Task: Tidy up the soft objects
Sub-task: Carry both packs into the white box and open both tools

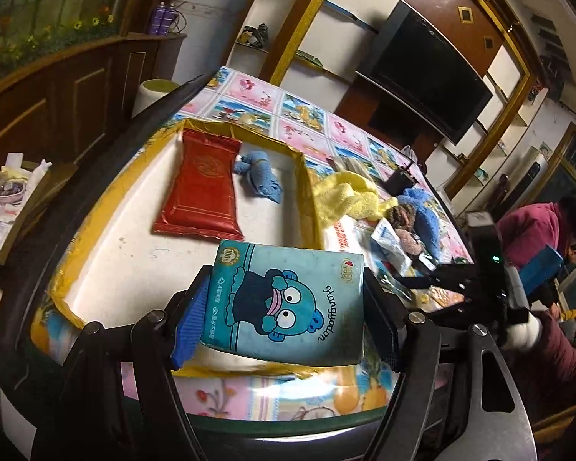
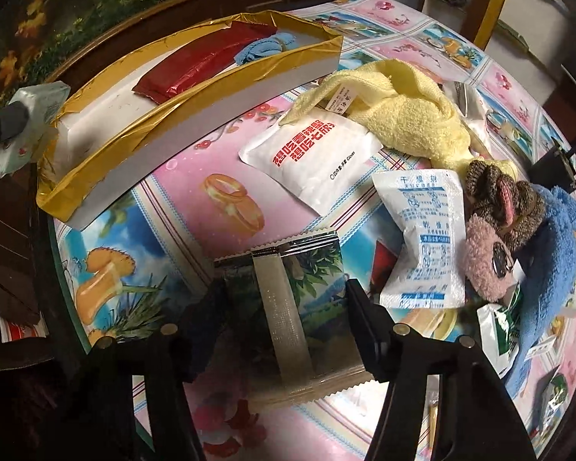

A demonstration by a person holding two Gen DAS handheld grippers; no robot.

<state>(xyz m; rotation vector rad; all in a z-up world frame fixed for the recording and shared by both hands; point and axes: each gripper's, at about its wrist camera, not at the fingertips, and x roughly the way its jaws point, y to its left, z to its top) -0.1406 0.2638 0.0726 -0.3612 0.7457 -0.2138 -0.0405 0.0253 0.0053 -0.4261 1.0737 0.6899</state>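
Left wrist view: the left gripper (image 1: 284, 315) is clamping a teal tissue pack (image 1: 284, 303) with a cartoon print, pads pressing its two short sides, and is holding it over the near edge of the gold-taped tray (image 1: 307, 176), probably so it can be laid inside. Already lying in the tray: a red foil pack (image 1: 203, 188) set lengthwise along the far-left side, and a small blue cloth (image 1: 259, 176) just beside it, leaving bare white floor nearest the camera.

Right wrist view: the right gripper (image 2: 284, 330) is pointing steeply down with its jaws standing apart on either side of a silver sachet (image 2: 288, 307) that is lying flat on the patterned tablecloth (image 2: 196, 176); whether the pads are touching its edges cannot be told. This sachet is likely the next item to go in.

Waiting outside the tray, in a loose heap near its long wall: a yellow towel (image 2: 403, 115), a white pouch with red lettering (image 2: 315, 153), a white desiccant packet (image 2: 426, 238), a brown-and-pink plush (image 2: 495, 226), a blue fleece cloth (image 2: 556, 269).
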